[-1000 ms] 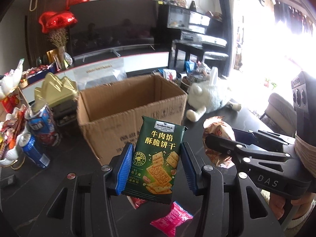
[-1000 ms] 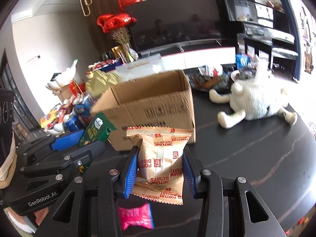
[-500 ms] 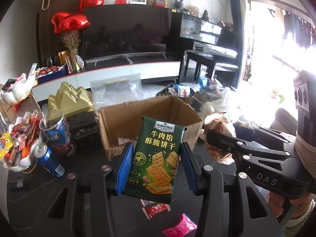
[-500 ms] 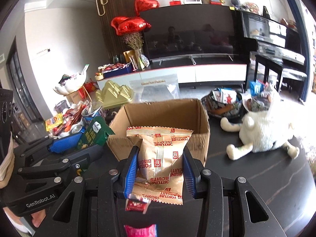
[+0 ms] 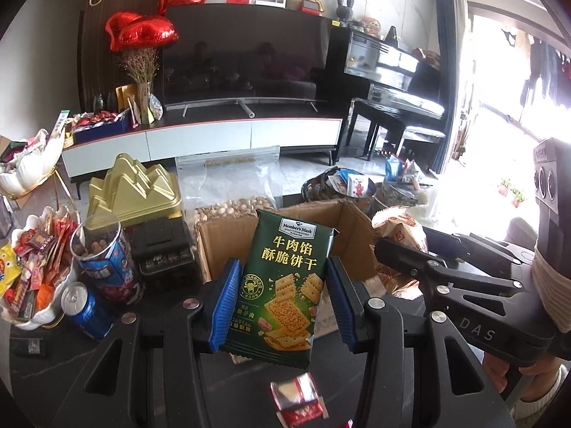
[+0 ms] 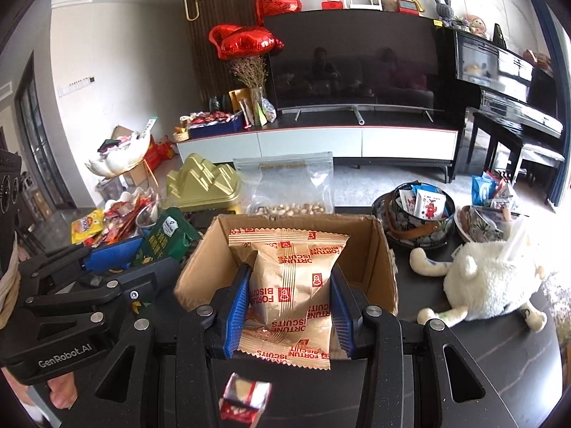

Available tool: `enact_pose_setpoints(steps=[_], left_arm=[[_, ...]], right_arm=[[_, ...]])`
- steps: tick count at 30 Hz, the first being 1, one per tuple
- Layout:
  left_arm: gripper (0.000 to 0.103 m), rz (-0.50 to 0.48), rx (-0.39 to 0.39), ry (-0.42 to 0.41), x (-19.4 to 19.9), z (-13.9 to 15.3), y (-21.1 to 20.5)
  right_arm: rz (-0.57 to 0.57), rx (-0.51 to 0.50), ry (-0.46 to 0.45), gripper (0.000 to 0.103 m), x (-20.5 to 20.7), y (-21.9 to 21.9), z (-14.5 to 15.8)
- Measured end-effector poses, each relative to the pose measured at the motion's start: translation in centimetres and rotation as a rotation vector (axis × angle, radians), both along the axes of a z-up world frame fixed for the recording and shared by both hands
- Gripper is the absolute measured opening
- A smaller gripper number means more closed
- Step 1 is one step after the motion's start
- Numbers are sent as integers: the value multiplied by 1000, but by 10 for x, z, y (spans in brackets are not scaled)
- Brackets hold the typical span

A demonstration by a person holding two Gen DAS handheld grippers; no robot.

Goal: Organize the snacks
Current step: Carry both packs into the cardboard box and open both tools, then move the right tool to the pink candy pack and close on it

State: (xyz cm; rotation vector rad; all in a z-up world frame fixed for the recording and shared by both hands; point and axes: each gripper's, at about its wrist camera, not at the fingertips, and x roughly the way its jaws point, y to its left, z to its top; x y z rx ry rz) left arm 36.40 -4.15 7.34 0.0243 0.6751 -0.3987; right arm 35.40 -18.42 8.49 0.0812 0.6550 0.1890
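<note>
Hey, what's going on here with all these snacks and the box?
A person is sorting snacks with a handheld claw in each hand. The left claw grips a green cracker packet, and the right claw grips a tan Fortune Biscuits bag. Both packets are held up in front of the open cardboard box, neither dropped in yet. A small red wrapped candy lies on the dark table below.

Dark table [image 6: 499,363]: box [image 6: 387,271] mid, plush [image 6: 489,285] right edge, bowls [image 6: 410,228] far right, cans [image 5: 87,306] and gold tin [image 5: 137,189] left, red wrapper [image 6: 242,399] near edge.
</note>
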Motion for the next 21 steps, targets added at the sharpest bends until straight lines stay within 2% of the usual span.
enact_pose_setpoints(steps=[14, 16, 18, 21], left_arm=[[49, 21, 39, 28, 59, -31, -5], [52, 38, 63, 23, 63, -35, -7], [57, 52, 71, 22, 63, -37, -5], [57, 75, 81, 3, 52, -38, -1]], right_arm=[[-15, -7, 37, 44, 60, -3, -31], [-24, -16, 44, 48, 65, -3, -36], [-45, -11, 56, 64, 68, -5, -41], [-56, -39, 50, 64, 63, -5, -44]])
